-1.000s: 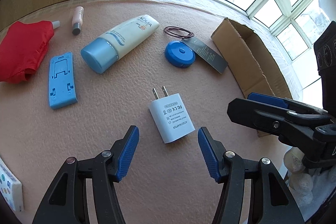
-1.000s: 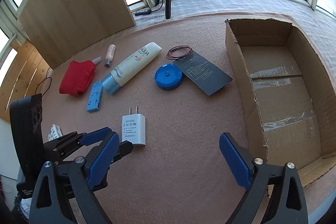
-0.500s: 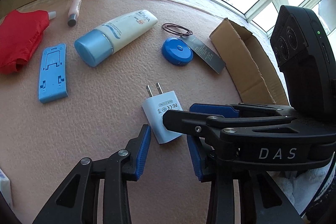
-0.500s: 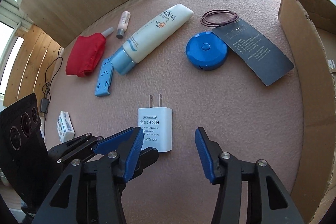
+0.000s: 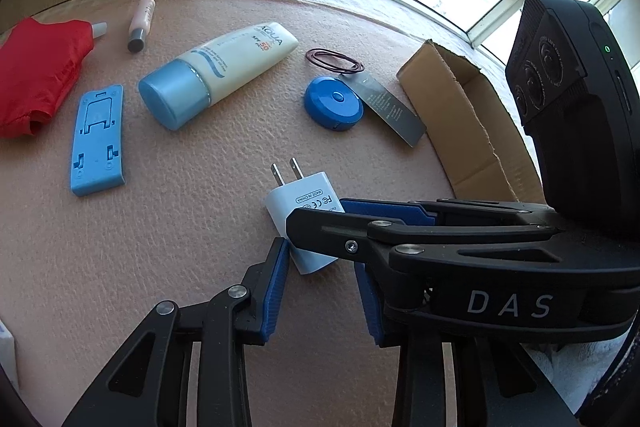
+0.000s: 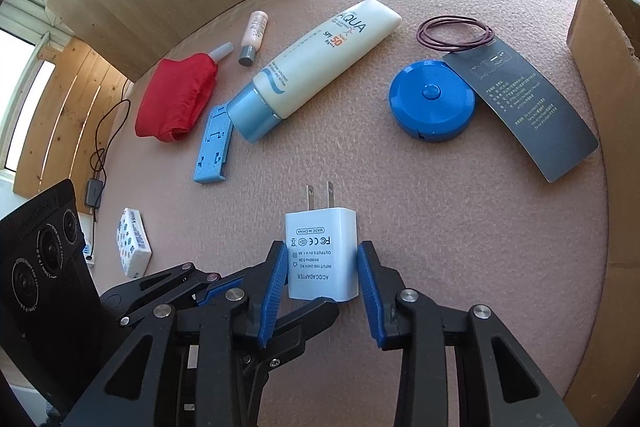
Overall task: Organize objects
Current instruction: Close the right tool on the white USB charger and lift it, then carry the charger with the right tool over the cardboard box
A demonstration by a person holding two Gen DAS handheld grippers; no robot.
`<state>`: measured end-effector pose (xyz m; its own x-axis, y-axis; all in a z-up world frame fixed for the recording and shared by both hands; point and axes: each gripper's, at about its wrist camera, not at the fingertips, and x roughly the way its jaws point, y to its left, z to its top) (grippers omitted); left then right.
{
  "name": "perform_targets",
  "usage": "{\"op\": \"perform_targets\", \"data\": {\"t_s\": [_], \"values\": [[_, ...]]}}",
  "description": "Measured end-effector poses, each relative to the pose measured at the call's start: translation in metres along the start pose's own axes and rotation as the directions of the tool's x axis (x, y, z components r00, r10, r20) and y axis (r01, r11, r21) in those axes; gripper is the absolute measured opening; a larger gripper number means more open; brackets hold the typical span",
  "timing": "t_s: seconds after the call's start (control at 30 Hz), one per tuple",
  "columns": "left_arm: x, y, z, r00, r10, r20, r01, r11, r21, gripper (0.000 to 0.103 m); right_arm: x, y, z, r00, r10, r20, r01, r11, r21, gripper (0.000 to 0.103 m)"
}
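A white plug adapter (image 6: 320,251) lies flat on the pink mat, prongs pointing away. My right gripper (image 6: 321,249) straddles its body. Its jaws are closing and both blue pads touch the adapter's long sides. In the left wrist view the adapter (image 5: 298,203) sits with its near end between the fingers of my left gripper (image 5: 320,255). The left pad rests against its corner. The other pad is mostly hidden behind the right gripper (image 5: 318,215), which crosses in front from the right.
Beyond the adapter lie a sunscreen tube (image 6: 320,67), a blue round tape measure (image 6: 432,103), a dark card (image 6: 528,107), hair ties (image 6: 456,33), a blue phone stand (image 6: 214,143), a red pouch (image 6: 176,99) and a small bottle (image 6: 252,39). An open cardboard box (image 6: 600,67) stands at the right.
The right gripper came down and in from the right over the adapter. Both pairs of jaws narrowed from wide apart to close around the adapter. The adapter stayed in place.
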<state>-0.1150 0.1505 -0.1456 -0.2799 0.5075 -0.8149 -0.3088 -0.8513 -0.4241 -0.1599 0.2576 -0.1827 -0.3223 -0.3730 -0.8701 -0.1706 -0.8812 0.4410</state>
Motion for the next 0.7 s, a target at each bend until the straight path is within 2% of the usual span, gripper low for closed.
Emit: {"op": "perform_targets", "data": {"t_s": [0.33,0.7], "values": [[-0.021,-0.039,0.007,0.999,-0.01,0.044,0.007,0.997,0.07,0.035,-0.035,0.0,-0.009,0.997,-0.007,0.073,0.008,1.0,-0.002,0.033],[-0.027,-0.123,0.022,0.994,-0.087,0.069,0.072,0.978,0.197,0.036,-0.115,-0.028,-0.03,0.973,-0.04,0.227,0.03,0.998,0.05,0.033]]}}
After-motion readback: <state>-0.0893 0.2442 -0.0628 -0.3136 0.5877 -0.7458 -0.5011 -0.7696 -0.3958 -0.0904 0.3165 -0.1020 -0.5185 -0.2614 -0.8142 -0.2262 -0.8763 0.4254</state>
